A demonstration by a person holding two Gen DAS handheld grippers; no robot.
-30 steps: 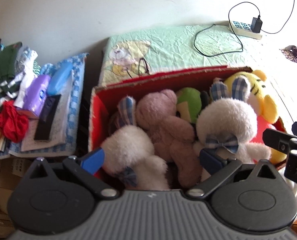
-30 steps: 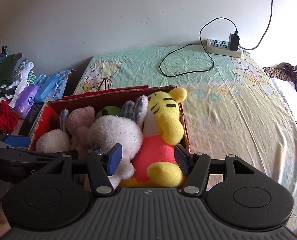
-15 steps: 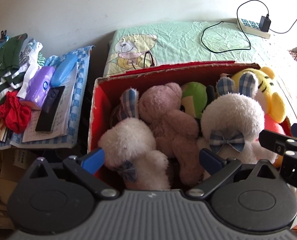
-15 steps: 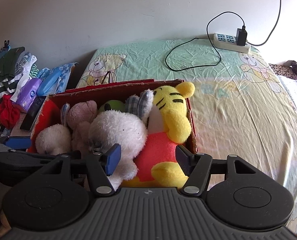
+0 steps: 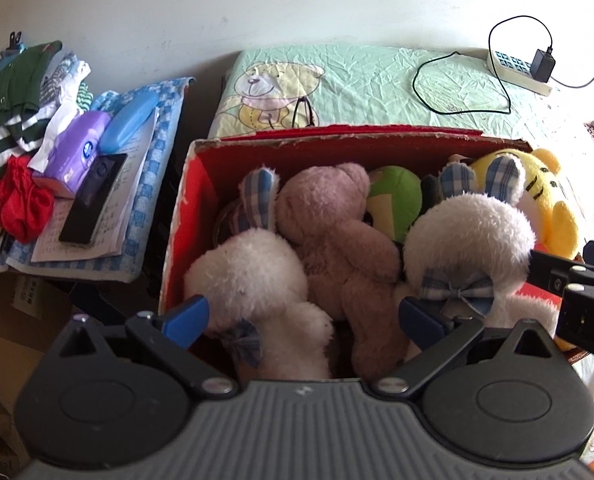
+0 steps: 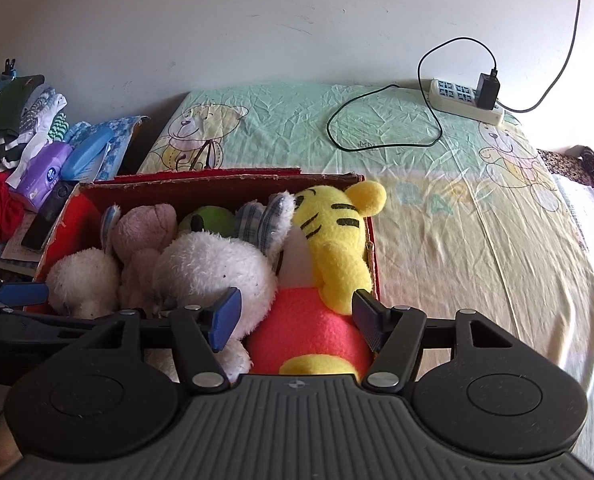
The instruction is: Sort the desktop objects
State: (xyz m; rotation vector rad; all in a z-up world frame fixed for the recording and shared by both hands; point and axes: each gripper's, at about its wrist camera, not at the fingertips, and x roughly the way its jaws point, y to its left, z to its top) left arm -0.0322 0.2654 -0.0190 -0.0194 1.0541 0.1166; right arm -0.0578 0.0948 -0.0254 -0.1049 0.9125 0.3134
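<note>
Fluffy plush toys fill the red cardboard box (image 5: 185,216) on the bed, both grippers hovering open and empty, left gripper (image 5: 303,318) nearest the pink bear (image 5: 337,232), right gripper (image 6: 295,318) over the yellow tiger (image 6: 337,236); I'd grip mid-body.

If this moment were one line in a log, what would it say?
left gripper: open, empty | right gripper: open, empty | both over red box | soft toys packed inside

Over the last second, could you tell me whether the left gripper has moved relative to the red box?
Yes. The left gripper has drawn back and slid leftward: the red box now sits further right.
</note>
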